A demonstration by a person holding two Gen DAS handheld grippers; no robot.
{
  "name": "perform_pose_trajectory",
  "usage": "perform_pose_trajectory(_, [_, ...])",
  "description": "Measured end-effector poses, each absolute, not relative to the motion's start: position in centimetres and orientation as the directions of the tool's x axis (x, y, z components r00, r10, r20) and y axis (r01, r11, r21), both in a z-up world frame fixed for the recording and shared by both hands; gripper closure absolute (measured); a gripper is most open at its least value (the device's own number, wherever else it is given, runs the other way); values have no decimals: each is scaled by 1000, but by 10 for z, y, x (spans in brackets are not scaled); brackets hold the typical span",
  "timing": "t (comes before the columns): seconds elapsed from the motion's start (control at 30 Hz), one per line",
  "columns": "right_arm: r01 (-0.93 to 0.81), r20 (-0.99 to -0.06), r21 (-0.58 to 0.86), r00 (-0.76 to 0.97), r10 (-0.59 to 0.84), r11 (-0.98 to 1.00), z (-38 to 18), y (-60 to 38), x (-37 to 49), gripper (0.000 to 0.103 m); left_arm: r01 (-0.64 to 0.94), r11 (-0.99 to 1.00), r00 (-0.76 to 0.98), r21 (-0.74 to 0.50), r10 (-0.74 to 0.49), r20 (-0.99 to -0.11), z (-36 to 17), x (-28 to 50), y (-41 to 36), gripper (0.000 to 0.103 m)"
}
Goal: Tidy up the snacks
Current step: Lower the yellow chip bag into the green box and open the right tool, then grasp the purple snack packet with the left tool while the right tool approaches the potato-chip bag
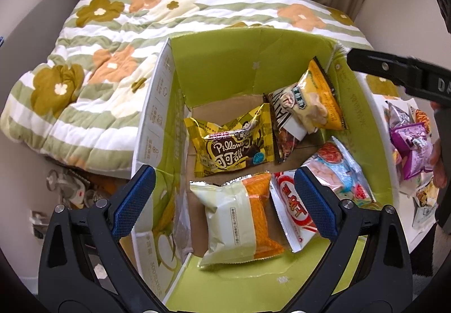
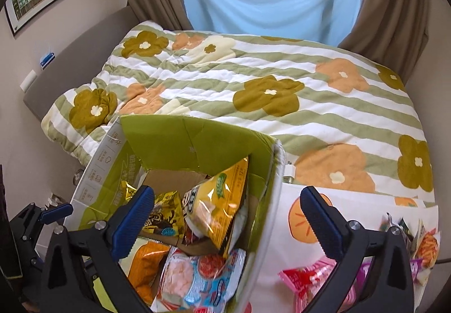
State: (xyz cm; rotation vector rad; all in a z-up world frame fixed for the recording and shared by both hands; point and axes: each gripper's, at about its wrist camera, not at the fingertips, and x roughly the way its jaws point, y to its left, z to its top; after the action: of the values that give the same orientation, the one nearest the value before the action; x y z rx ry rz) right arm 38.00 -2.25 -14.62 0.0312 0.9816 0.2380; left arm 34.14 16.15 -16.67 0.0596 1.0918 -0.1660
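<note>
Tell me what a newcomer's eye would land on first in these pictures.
The open green cardboard box fills the middle, with bright snack packets loose on its floor, a yellow cocoa pillow packet foremost. Behind it spreads a striped quilt with big flowers over the bed. More snack packets lie outside the box to its right, below the open right gripper.

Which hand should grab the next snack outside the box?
Probably the right gripper: it is open and empty, with the pink snack packet just beneath it. The left gripper hangs over the box.
</note>
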Motion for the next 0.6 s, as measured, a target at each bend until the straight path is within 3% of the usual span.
perform_pose_trajectory(0.6, [-63, -740, 120, 660, 132, 991, -73, -67, 263, 0, 319, 945, 533, -75, -245, -810, -95, 292, 101, 5])
